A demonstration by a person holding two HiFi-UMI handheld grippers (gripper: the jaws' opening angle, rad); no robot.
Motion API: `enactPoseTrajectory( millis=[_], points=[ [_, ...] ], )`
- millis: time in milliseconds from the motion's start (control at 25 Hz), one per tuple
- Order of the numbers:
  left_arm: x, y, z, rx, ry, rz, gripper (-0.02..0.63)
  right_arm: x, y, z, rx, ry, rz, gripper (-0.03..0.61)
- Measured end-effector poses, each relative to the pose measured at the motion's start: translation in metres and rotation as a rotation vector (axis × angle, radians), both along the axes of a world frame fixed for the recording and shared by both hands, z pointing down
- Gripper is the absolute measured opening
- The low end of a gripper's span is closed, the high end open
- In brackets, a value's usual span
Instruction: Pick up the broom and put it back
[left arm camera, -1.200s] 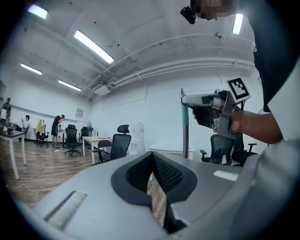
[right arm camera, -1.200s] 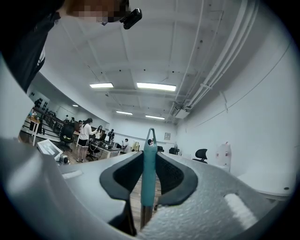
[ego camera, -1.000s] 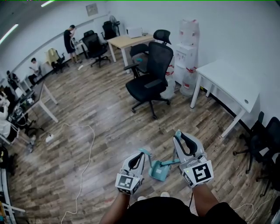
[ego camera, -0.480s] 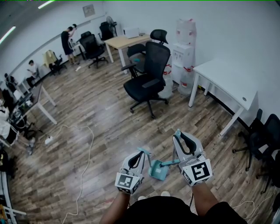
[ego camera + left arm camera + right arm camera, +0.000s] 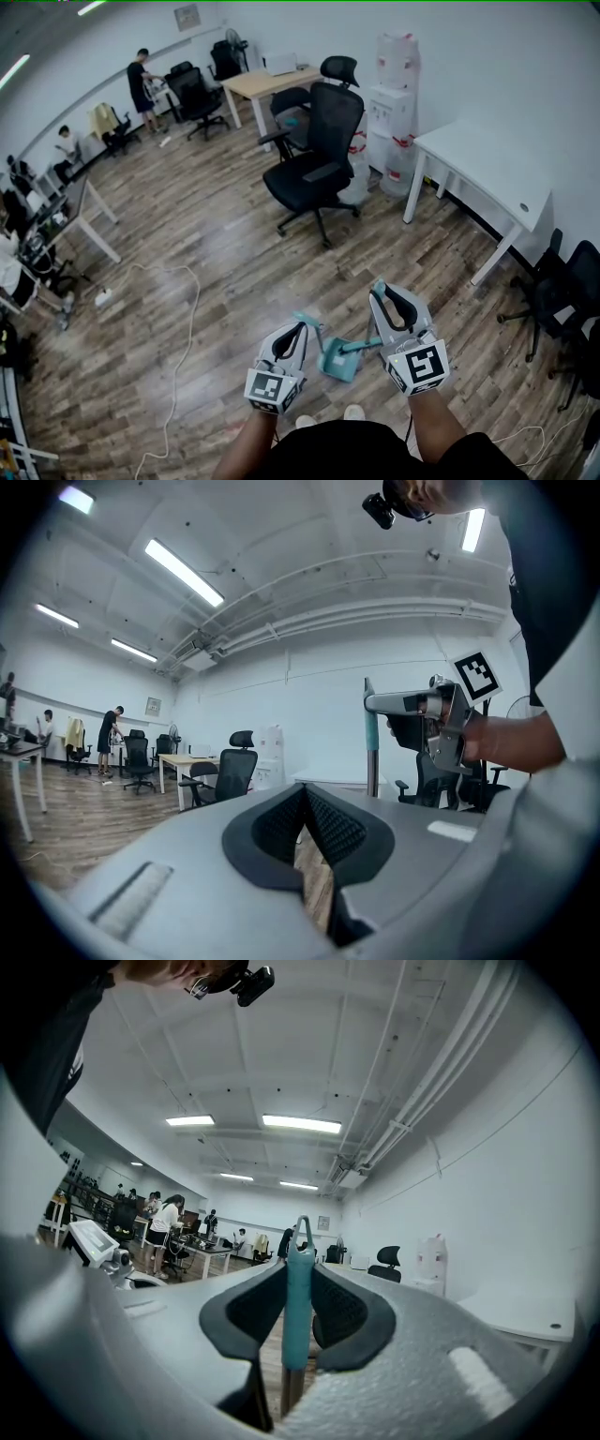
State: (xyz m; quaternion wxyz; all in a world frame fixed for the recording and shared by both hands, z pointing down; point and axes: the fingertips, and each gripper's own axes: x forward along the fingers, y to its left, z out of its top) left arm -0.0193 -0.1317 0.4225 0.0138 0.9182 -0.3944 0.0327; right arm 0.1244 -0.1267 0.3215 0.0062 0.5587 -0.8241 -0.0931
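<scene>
– Between the pads of the right tool (image 5: 298, 1274): teal broom handle (image 5: 298, 1309), upright, clamped just below its top loop, jaws about half closed onto it. Risk noted?
– Thin round grip, held high up. Likely to swing or twist in the pads if carried fast; could slide down on any easing of pressure.
– Left tool (image 5: 303, 803)?
– Closed, pads together, nothing between them. No second hold on the pole, hence no check on sway.
– Lower end of the broom?
– Down by the feet, at a teal base (image 5: 339, 363) on the floor (image 5: 216, 253); broom head or dustpan, not told apart. May drag or tip that piece if lifted crookedly.
– Further out?
– White cable (image 5: 194, 309) looping across the boards to the left: trip or snag hazard. Beyond, black office chair (image 5: 319, 159) and white table (image 5: 487, 169) near the wall; possible knock from a swinging head. Return spot not identified, so route unjudged.
</scene>
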Motion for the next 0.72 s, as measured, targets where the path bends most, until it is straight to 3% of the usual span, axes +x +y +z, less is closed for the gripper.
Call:
enactPoseTrajectory(
  millis=[200, 720],
  points=[
    [-0.006, -0.003, 0.000, -0.011, 0.006, -0.043, 0.019, 0.001, -0.005, 0.025, -0.051, 0.008, 0.007, 0.089],
    [-0.014, 0.003, 0.036, -0.068, -0.011, -0.037, 0.019, 0.007, -0.005, 0.096, -0.206, 0.061, 0.023, 0.089]
  ],
)
